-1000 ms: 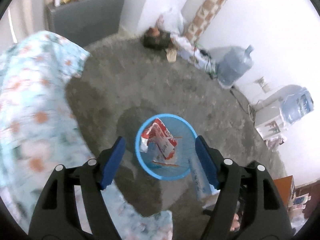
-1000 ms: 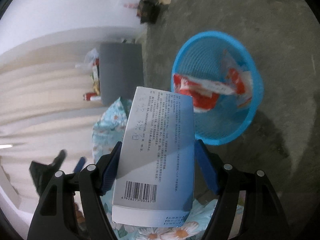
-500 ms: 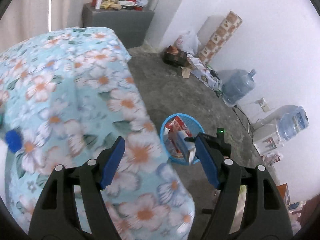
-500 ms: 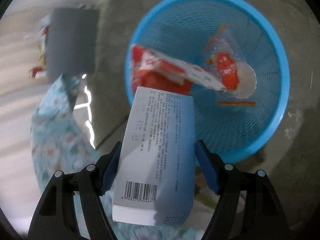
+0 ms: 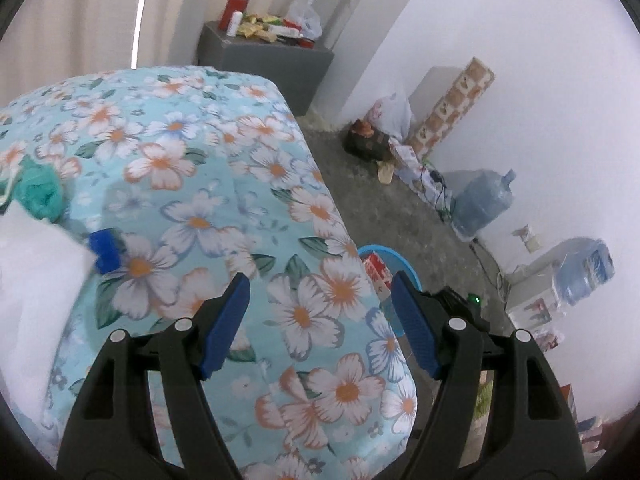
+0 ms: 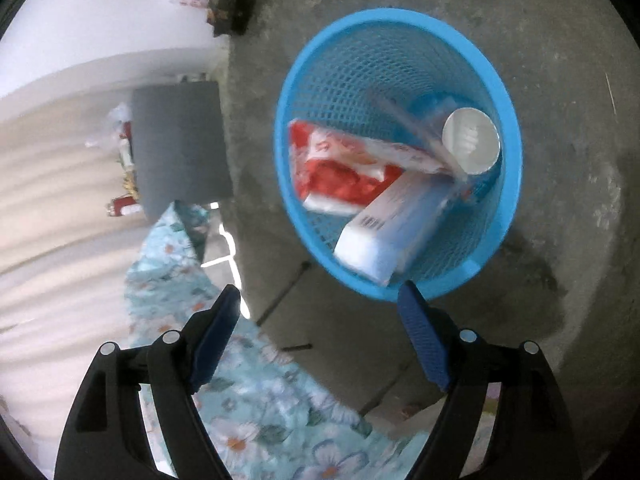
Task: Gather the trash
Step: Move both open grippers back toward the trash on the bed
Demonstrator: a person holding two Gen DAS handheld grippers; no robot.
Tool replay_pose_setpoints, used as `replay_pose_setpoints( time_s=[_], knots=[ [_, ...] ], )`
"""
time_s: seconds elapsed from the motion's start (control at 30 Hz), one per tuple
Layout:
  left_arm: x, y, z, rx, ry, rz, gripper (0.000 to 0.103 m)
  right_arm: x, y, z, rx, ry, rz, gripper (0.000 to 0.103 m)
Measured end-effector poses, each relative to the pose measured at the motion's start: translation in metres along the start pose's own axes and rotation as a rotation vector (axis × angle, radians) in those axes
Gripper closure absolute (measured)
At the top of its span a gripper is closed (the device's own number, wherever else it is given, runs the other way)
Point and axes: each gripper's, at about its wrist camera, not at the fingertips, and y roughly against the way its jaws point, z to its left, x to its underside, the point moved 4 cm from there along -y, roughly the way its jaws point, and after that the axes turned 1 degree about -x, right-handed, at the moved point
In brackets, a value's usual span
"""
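Left wrist view: left hand-held gripper (image 5: 320, 320) jaws spread apart, nothing between them, over a floral tablecloth (image 5: 192, 184) covering the tabletop; near the tabletop's left edge lie a white sheet (image 5: 36, 280), a green crumpled item (image 5: 40, 192) and a small blue object (image 5: 105, 249) touching the sheet's corner; off the tabletop's right edge, on the concrete floor (image 5: 384, 216), the rim of the blue basket (image 5: 390, 254) shows, mostly hidden behind the cloth and the right finger; further right along the wall stand two water jugs (image 5: 482, 204).

Right wrist view: right hand-held gripper (image 6: 320, 328) jaws wide apart, having just been opening, empty between them; cloth corner (image 6: 256, 400) under the left finger; ahead and right, the blue mesh basket (image 6: 504, 104) stands on the floor (image 6: 560, 40), well clear of the fingertips; inside it the white-and-blue box (image 6: 394, 226) lies tilted against the near wall, barcode end lowest, beside a red-and-white wrapper (image 6: 344, 168) and a white round lid (image 6: 471, 140); grey cabinet (image 6: 180, 144) to the left by the curtain.
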Motion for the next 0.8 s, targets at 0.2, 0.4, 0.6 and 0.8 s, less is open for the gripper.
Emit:
replay_pose_setpoints(
  time_s=[0.2,0.4,0.6,0.8],
  knots=[
    [0.001,0.054,0.020,0.003,-0.003,-0.137,0.030,0.054,0.045,0.040,-0.011,0.190,-0.019,0.024],
    [0.009,0.126,0.058,-0.044,0.012,-0.309,0.027,0.113,0.082,0.108,-0.016,0.471,-0.027,0.024],
    [0.029,0.186,0.109,-0.151,0.074,-0.442,0.025,0.198,0.080,0.189,-0.073,0.756,0.062,0.024],
    [0.054,0.203,0.160,-0.197,0.195,-0.444,0.024,0.302,0.036,0.236,-0.205,0.874,0.321,0.024]
  ],
)
